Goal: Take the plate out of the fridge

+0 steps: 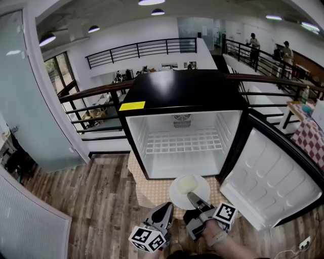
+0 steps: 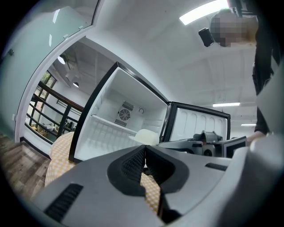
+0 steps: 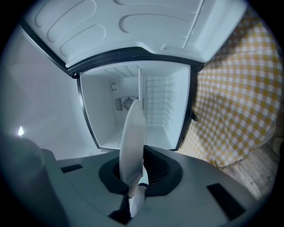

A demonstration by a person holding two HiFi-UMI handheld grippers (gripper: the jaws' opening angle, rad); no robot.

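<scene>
Your left gripper (image 1: pixel 165 210) is closed on nothing. Your right gripper (image 1: pixel 195 200) pinches the rim of the white plate (image 1: pixel 183 188), held outside the open fridge (image 1: pixel 177 93), above the checked mat (image 1: pixel 151 190) in front of it. The door (image 1: pixel 268 179) stands wide at right.

Round ceiling lamps (image 1: pixel 150 2) above the fridge (image 1: pixel 182 91) give bright, even light. The fridge's white interior glows and its black top has a soft sheen. Daylight enters through windows (image 1: pixel 61 71) left of the fridge. Fisheye distortion bends the railing (image 1: pixel 142 48) behind it. Both gripper views have dark, vignetted corners, and the plate (image 3: pixel 133 142) in front of the fridge is blurred.
</scene>
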